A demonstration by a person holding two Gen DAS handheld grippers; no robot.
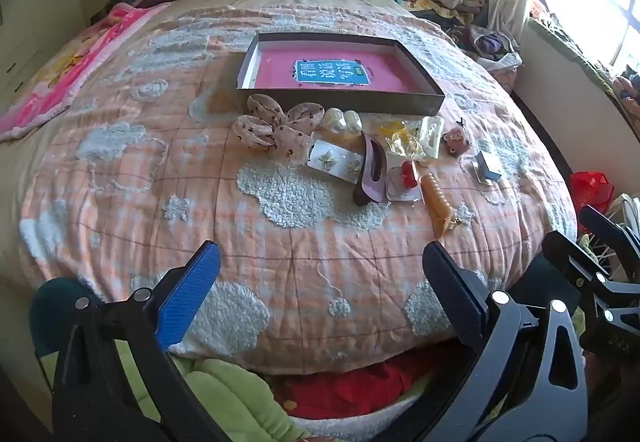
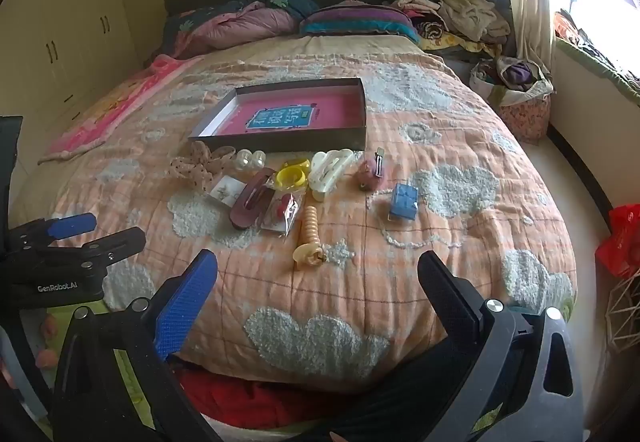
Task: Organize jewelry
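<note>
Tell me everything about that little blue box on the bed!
The little blue box is a small square box, probably cardboard, with its lid shut and a faint bow pattern on top. It sits flat on the peach quilt with fluffy white clouds, off to the right of the other trinkets, alone. Nothing touches it except the quilt. It looks paler from the left view.

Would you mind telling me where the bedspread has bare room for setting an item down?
Bare quilt lies between the beaded clip and both hand-held grippers, left of the fabric bow, and right of the blue box. It is crowded just before the tray.
</note>
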